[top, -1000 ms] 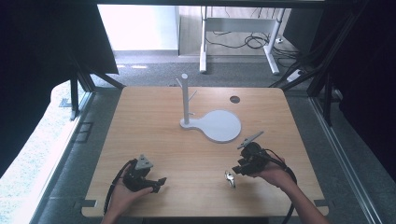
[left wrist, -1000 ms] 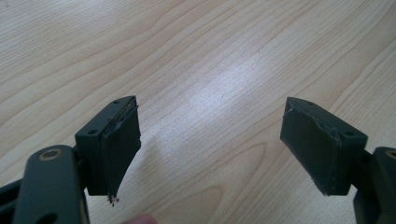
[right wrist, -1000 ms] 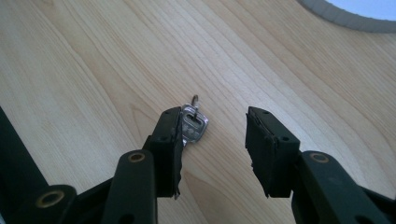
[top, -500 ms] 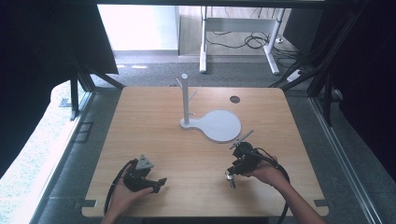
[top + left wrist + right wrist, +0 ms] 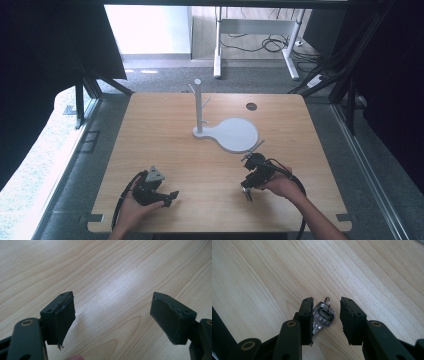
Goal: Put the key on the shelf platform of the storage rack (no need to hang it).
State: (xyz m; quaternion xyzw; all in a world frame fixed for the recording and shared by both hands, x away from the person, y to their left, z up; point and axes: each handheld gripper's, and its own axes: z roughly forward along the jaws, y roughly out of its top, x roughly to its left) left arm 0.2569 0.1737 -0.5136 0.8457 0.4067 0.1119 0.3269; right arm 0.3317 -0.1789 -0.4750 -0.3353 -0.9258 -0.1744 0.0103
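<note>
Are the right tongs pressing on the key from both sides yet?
Apart on one side: the right gripper view shows bare table between the key and one pad.

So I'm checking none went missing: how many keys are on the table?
1. A single key with a small ring lies flat on the table, near its front right, between the right gripper's jaws. The gripper may hide others there.

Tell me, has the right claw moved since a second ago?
Yes. The right claw slid left and toward the near table edge, away from the white stand, closing around the key.
</note>
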